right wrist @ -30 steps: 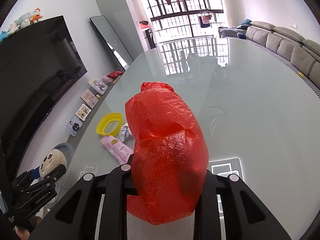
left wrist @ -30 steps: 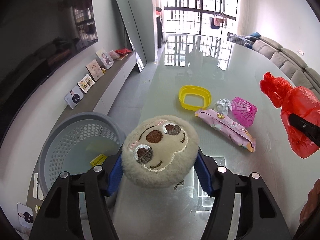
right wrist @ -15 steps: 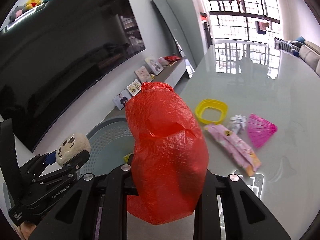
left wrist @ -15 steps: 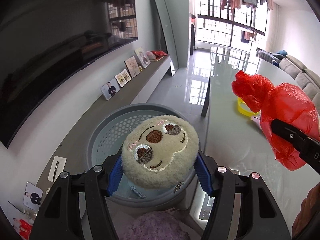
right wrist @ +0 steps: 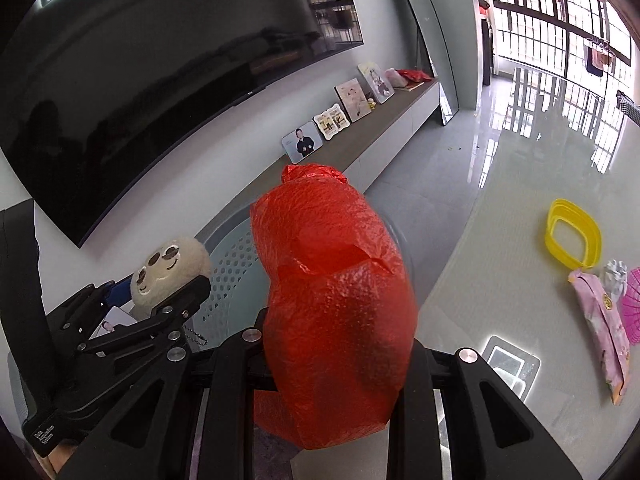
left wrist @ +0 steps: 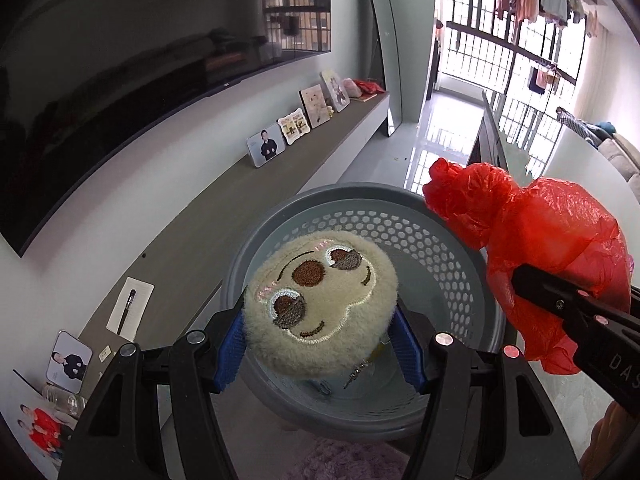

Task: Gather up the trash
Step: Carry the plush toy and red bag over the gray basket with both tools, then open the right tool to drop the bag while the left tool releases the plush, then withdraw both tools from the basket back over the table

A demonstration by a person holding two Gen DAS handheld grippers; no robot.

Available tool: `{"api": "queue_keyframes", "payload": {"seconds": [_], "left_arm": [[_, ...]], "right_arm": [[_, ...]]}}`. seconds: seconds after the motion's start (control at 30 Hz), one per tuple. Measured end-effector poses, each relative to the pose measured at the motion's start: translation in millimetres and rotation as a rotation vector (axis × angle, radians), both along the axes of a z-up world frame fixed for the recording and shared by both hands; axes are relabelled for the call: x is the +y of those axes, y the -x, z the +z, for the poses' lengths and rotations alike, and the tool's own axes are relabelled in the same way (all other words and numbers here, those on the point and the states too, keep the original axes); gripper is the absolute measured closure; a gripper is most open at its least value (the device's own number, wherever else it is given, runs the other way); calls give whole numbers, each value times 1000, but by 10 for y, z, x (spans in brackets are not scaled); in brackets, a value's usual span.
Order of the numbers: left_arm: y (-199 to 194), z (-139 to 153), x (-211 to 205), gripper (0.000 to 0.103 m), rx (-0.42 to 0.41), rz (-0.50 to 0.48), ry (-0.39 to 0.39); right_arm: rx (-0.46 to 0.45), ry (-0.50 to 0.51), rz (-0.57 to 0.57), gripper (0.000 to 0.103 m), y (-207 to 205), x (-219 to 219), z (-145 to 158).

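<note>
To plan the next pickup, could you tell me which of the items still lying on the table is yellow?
The yellow ring, an open oval hoop at the far end of the cluster. The pink wrapper, crumpled foil and pink fan beside it are not yellow.

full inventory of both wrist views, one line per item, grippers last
plush sloth face: 1, beige, clamped in the left gripper above the basket
red plastic bag: 1, red, clamped in the right gripper by the basket rim
basket: 1, grey perforated, on the floor beside the table
glass table: 1, pale glossy, right side
yellow ring: 1, yellow, on the table
pink wrapper: 1, pink, on the table near the ring
crumpled foil: 1, silvery, between ring and wrapper
pink fan: 1, magenta, table edge of view
TV: 1, black, on the wall
photo frames: several, on the low shelf
left gripper: 1, black with blue pads
right gripper: 1, black
</note>
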State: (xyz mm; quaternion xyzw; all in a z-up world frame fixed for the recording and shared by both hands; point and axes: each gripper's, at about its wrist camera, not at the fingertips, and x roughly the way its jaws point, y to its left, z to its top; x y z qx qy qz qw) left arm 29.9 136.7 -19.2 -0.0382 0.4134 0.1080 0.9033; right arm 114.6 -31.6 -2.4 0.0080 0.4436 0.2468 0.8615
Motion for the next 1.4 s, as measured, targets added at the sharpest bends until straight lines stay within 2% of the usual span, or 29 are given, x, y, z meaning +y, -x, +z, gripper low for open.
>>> {"api": "queue_keyframes", "payload": {"seconds": [0.3,0.53,0.63,0.7,0.77,0.93,1.4], "left_arm": [[-211,-236,150,41,35,-6,24],[-217,-279,201,39,37,0,42],[-198,-282,213,37,41,9,38],[-200,-275,230,37,43,14,39],[-194,-269,242,36,44,21,37],[-170,-245,263,25,37,38,34],[-136,-232,263,25,43,48,27]], "right_arm": [[71,46,33,80,-162,258,-298],[71,51,41,79,-173,280,-402],[63,52,45,71,-142,272,-405],[52,53,45,58,-104,268,-384],[38,49,46,55,-104,269,-365],[28,37,38,54,-110,248,-358],[28,20,14,53,-100,153,-354]]}}
